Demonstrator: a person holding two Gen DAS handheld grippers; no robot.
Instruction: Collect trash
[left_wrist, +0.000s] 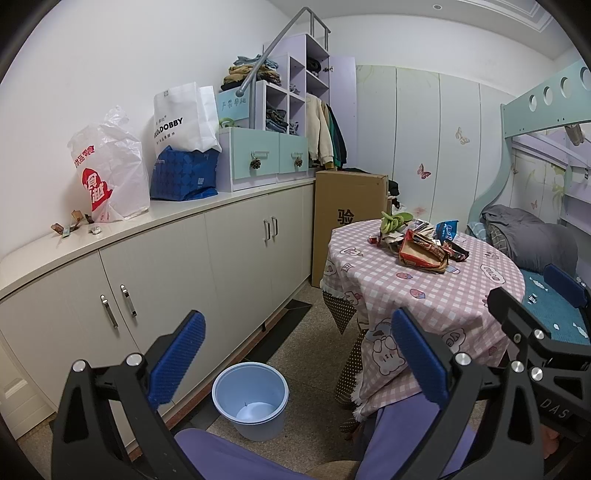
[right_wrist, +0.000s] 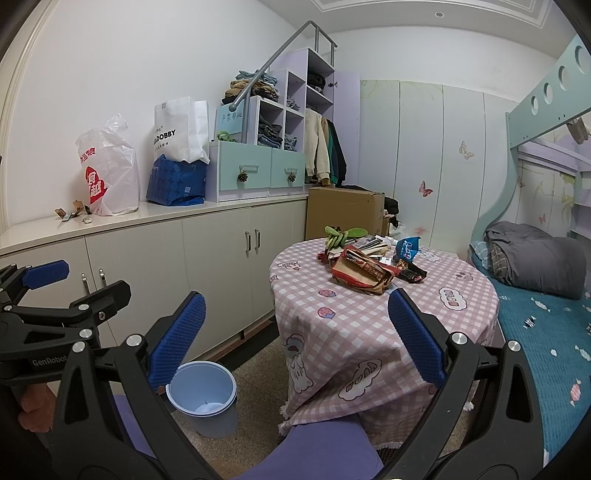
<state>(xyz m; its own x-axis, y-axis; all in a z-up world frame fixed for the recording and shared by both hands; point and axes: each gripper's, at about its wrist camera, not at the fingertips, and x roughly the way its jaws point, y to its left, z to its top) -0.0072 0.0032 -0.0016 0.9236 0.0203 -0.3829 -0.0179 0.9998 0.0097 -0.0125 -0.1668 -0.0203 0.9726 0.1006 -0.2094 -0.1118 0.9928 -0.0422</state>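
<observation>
Both the left claw and right claw gape empty; wrappers may slip off the tabletop, missing the bucket.

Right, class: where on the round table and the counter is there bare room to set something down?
The table is bare along its near edge, in front of the wrapper pile; its far middle is crowded. The counter is bare between the blue bag and the drawers' front, and left of the scraps. Bags crowd the wall side.
</observation>
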